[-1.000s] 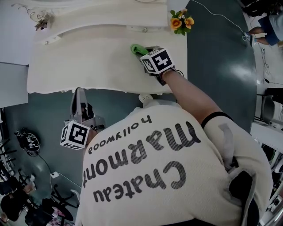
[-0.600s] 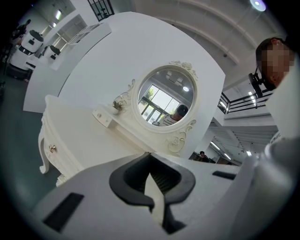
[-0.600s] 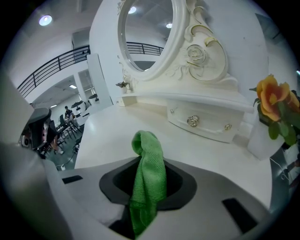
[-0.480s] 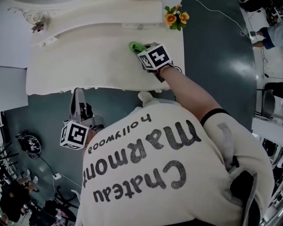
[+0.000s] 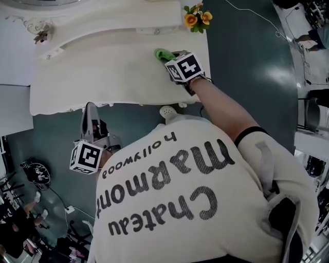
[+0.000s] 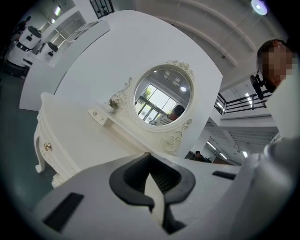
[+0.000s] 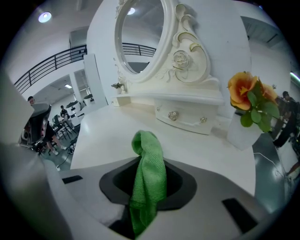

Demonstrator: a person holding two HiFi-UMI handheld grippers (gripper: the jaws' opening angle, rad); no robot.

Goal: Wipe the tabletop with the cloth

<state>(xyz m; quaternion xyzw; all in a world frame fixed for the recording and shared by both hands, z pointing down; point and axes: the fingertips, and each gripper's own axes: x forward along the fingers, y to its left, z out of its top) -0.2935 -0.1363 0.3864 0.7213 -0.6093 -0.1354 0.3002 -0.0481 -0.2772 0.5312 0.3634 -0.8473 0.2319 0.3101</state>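
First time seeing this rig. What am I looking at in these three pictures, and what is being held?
No robot here: a person holds a gripper in each hand. One picture looks down from a camera on the person's head; the other two come from cameras riding on the grippers. The right gripper has its tongs shut on a green cloth over the white dressing table, near some flowers. The left gripper hangs off the table, tongs shut on nothing.

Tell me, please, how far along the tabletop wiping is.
Done: the green cloth is picked up, clamped in the right gripper. In hand: it is at the tabletop near the flowers. Left: unclear; no wiped area shows. The left gripper hangs shut and empty.
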